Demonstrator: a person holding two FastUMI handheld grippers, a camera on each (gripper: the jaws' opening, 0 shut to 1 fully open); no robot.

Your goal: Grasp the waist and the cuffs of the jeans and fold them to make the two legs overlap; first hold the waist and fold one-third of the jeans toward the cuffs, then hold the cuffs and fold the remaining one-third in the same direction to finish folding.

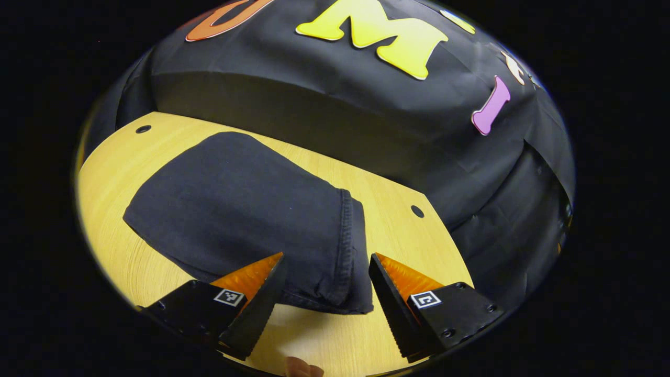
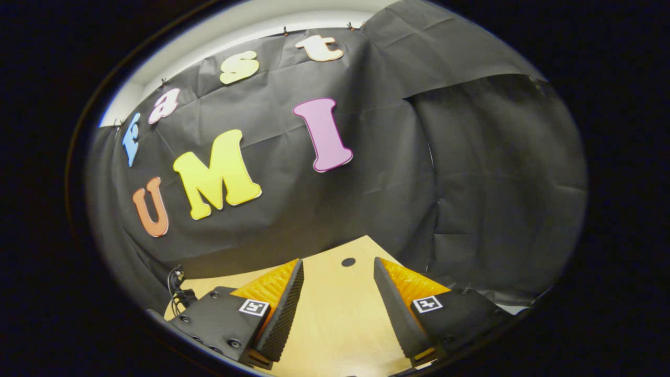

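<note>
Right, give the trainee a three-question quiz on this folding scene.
1. True or false: the dark denim jeans lie folded on the light wooden table.
2. The left gripper is: A open, B shut on the jeans.
3. Fill in: between the right gripper's fingers shows only bare ____.

Key: 1 true; 2 A; 3 table.

Right gripper point(image 2: 337, 267) (fingers apart) over table point(image 2: 340, 324)
</note>
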